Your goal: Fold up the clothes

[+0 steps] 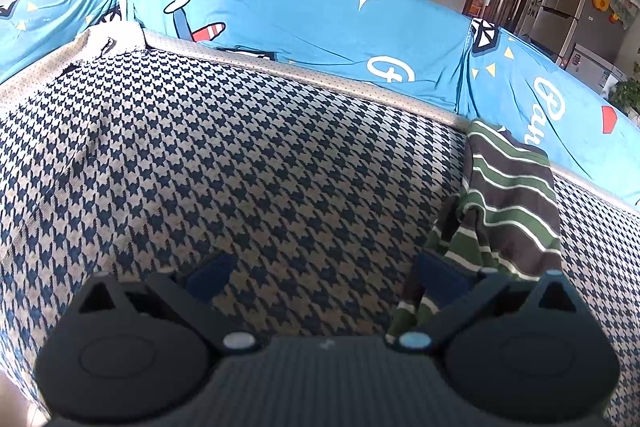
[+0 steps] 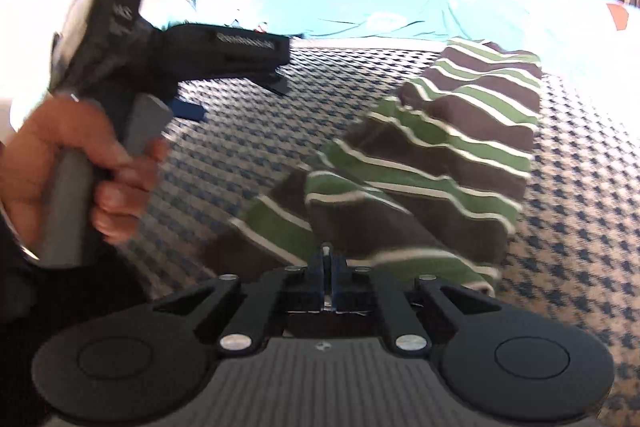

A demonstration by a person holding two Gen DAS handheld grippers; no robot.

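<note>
Striped garment (image 2: 448,155), brown with green and white bands, lies on a houndstooth-covered seat (image 1: 248,155), toward the right side, its far end near the blue printed backrest cover (image 1: 304,27). It is bunched lengthwise into a narrow, rumpled strip with layers lying over each other, not a flat, squared stack. Right gripper (image 2: 327,267): fingers drawn together, and the near edge of the garment seems pinched between them, though the contact point is small and partly hidden by the blue pads, so the grasp is a judgement. Right view is smeared, which suggests motion. Left gripper (image 1: 320,277): fingers spread wide, nothing between them, over bare houndstooth; the cloth's near left corner sits just beside or against its right finger (image 1: 440,275), contact not clear. In the right view a hand (image 2: 76,171) grips the left tool's handle, to the left of the garment. Progress, as a judgement: the piece is gathered or part-folded along its length but loose and uneven; a tidy fold does not show. Whether this is a pile being opened out or a fold midway, the pictures do not settle. No other clothes visible on the seat.
</note>
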